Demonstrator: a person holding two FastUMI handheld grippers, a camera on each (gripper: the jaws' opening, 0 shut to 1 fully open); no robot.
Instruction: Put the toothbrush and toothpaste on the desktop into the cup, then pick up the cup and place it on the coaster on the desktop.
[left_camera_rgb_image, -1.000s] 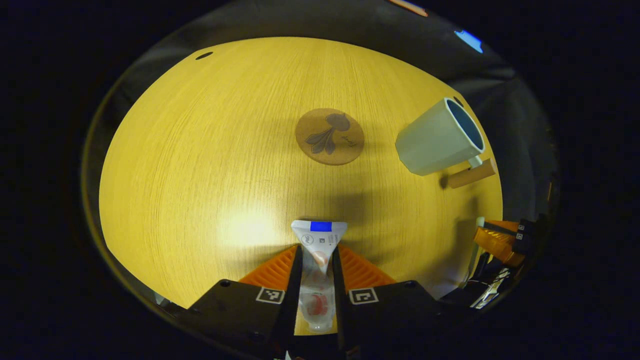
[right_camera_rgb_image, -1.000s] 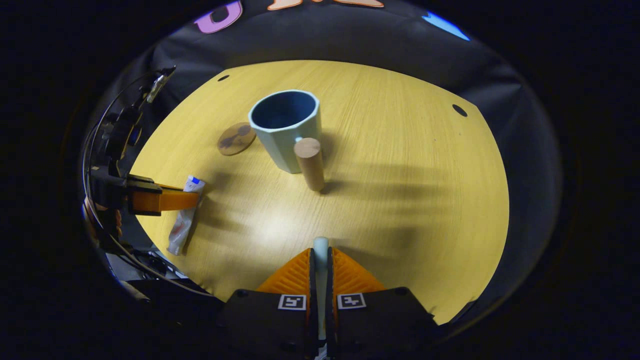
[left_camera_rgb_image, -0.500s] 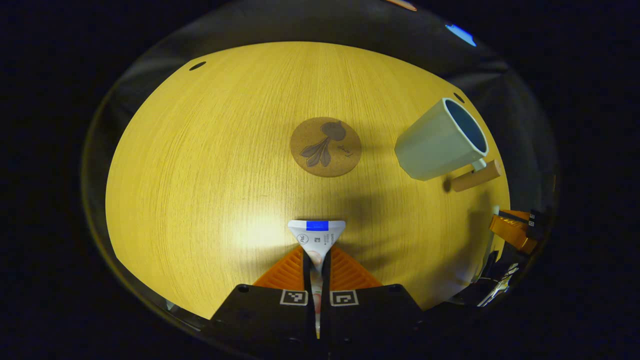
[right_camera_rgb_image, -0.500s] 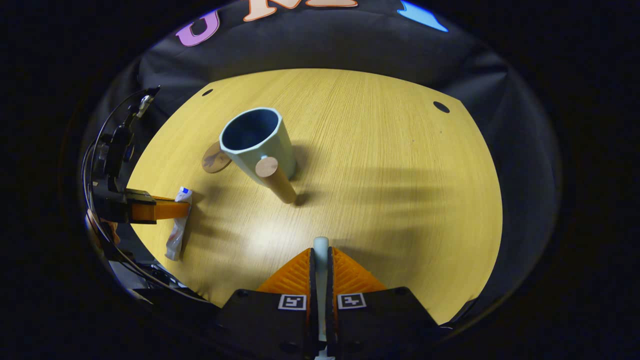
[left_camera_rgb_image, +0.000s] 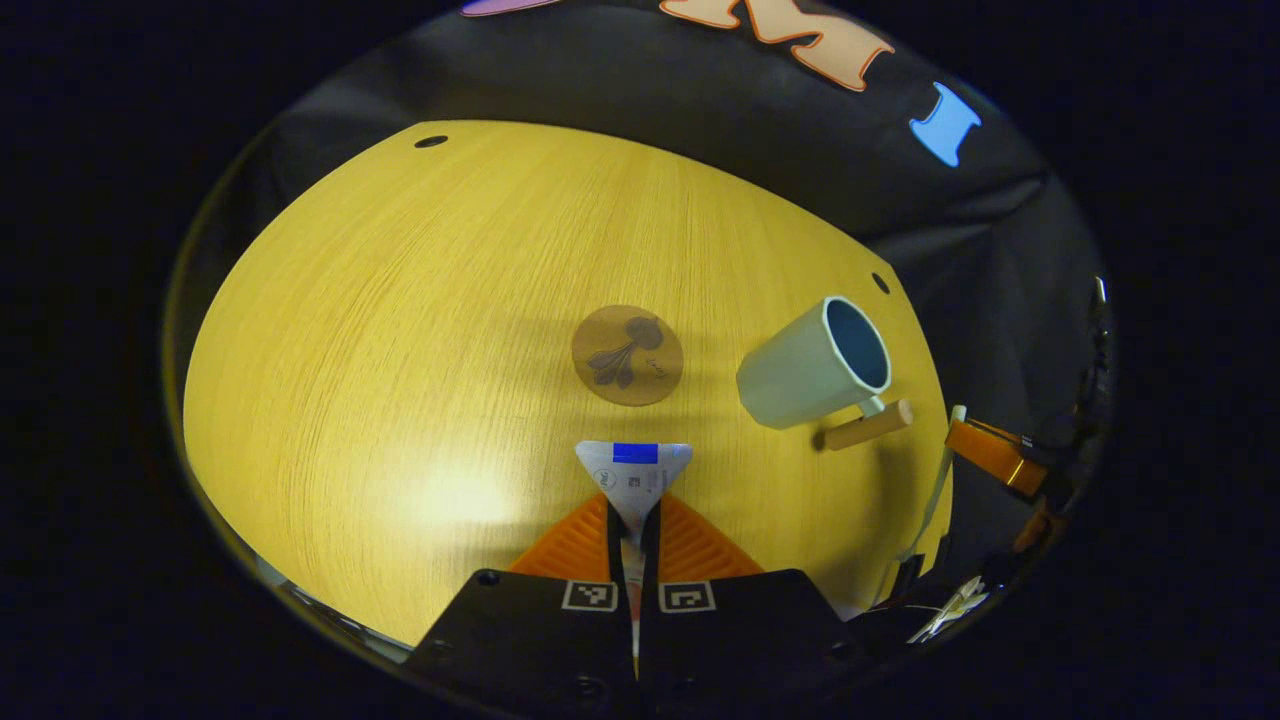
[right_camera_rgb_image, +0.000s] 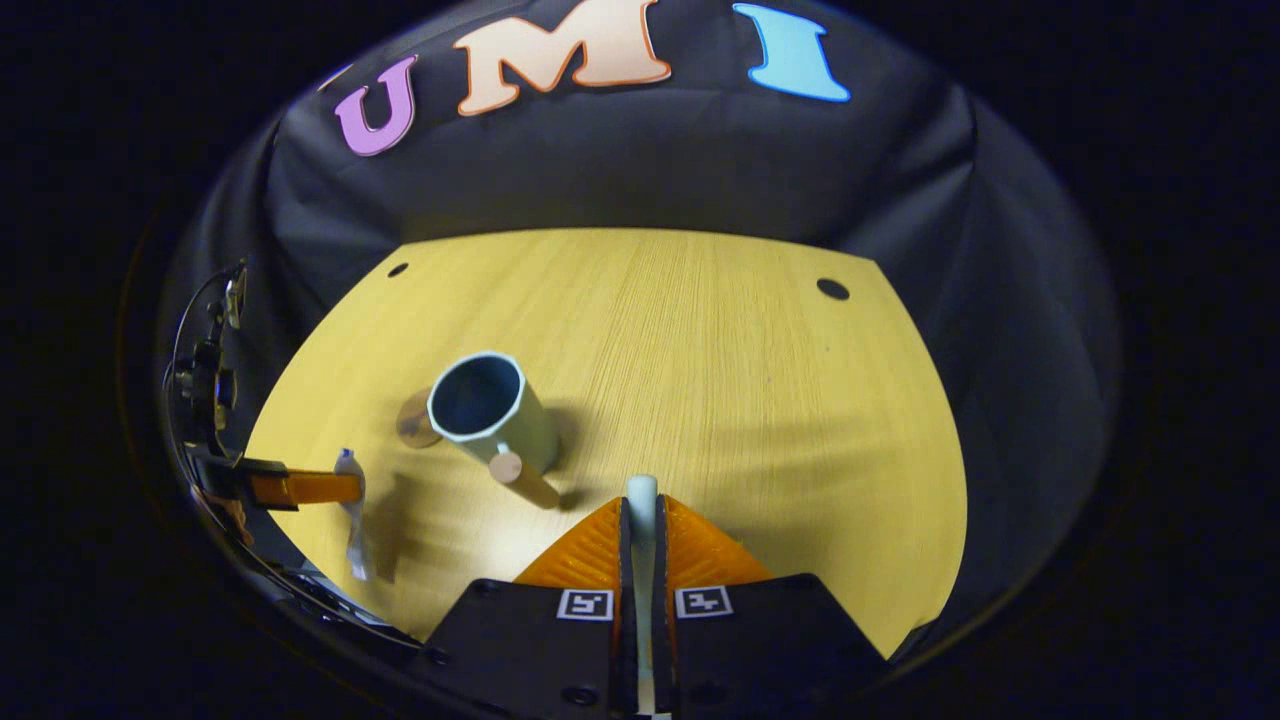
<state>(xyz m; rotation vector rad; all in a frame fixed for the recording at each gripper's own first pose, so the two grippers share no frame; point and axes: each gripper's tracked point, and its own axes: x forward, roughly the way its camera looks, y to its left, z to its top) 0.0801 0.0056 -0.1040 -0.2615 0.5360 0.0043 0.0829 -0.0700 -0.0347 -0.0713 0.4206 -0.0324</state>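
Left gripper (left_camera_rgb_image: 634, 520) clamped tight on the toothpaste (left_camera_rgb_image: 634, 475), flat crimped end sticking out past the orange fingers (left_camera_rgb_image: 572, 545), up off the counter (left_camera_rgb_image: 400, 330). Small blue patch and a round logo plus some tiny print on the tube, way too small to read. Same for the coaster (left_camera_rgb_image: 627, 355): dark plant-ish drawing with a little scribble of writing, not legible.

Right gripper (right_camera_rgb_image: 641, 520) closed on the toothbrush (right_camera_rgb_image: 641, 530), pale handle pinched between both fingers and poking out a bit beyond the tips. Black-and-white square markers on both gripper bodies.

Cup (left_camera_rgb_image: 812, 365) standing upright on the counter toward the right, just right of the coaster, not touching it as far as can be told. Wooden peg handle (left_camera_rgb_image: 868, 425) pointing toward the near right corner. Dark blue inside, looks bare.

Room-wise: loads of open wood on the left half and far side. Cup pretty near the right edge. Two small dark holes near the far corners (right_camera_rgb_image: 832, 289). Black cloth wall right behind the far edge. From the right gripper view, the other gripper hanging over the near left edge with the tube dangling.
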